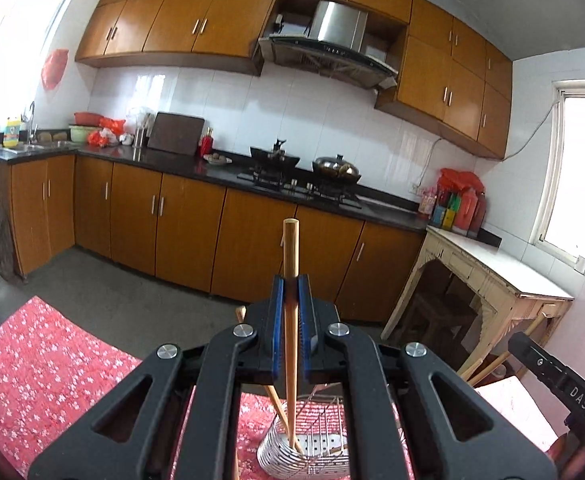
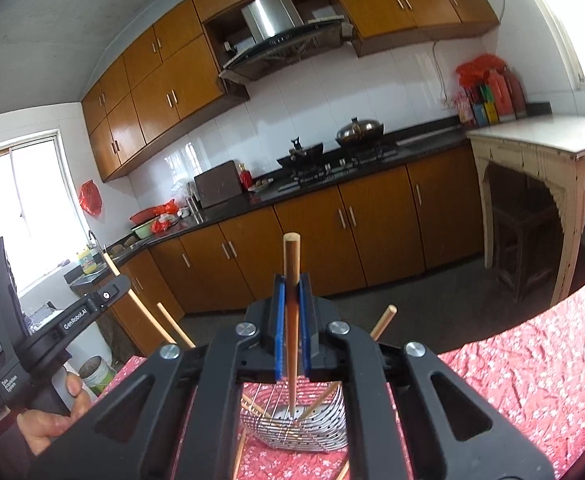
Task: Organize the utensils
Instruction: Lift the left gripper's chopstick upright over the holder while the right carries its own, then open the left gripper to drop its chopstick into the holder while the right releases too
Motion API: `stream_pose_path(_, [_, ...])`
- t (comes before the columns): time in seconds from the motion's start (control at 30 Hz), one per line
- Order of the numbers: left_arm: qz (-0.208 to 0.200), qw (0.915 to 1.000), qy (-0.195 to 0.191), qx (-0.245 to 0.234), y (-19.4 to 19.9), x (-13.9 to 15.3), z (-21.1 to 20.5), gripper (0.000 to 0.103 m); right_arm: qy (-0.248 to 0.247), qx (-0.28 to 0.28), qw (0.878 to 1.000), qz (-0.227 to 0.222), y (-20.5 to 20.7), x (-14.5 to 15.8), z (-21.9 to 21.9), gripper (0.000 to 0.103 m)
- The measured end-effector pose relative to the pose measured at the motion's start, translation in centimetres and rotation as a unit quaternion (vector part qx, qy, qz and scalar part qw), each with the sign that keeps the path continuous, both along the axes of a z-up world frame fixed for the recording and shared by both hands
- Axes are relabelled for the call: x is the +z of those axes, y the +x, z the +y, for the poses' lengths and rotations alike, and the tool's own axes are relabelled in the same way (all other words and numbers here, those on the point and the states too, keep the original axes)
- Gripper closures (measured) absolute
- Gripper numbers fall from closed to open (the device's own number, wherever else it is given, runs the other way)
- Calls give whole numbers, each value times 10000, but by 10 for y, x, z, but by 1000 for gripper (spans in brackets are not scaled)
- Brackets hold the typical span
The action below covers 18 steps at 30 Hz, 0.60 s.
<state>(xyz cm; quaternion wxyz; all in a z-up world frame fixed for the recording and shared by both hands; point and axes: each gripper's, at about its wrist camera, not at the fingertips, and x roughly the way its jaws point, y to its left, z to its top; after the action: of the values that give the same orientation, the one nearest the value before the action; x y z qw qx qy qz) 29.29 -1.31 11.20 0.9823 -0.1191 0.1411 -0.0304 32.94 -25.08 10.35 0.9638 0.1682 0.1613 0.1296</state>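
My left gripper (image 1: 291, 284) is shut on a wooden chopstick (image 1: 291, 248) that stands nearly upright. Its lower end reaches down into a metal wire utensil holder (image 1: 280, 444) on the red floral tablecloth (image 1: 44, 360). My right gripper (image 2: 291, 284) is shut on another upright chopstick (image 2: 291, 258), whose tip points into the same holder (image 2: 324, 432). Several more chopsticks (image 2: 384, 320) lean in the holder. In the right wrist view the left gripper (image 2: 116, 284) shows at the left, held by a hand (image 2: 52, 420).
Behind the table runs a dark kitchen counter (image 1: 220, 172) with a gas stove and two woks (image 1: 336, 168) above wooden cabinets. A cream side table (image 1: 492, 268) stands at the right. A plastic tub (image 2: 96, 376) sits on the floor.
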Motion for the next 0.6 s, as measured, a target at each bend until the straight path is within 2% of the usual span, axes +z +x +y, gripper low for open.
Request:
stream_pose_path(0.23, [261,9997,37,-26,8,-12,-1,96,129,45,9995,296,14,-16,-2,95])
stream_pose_path(0.6, [371,9993,72,-44,12,-16,1,96,95,36,9989,448,17,-26,1,95])
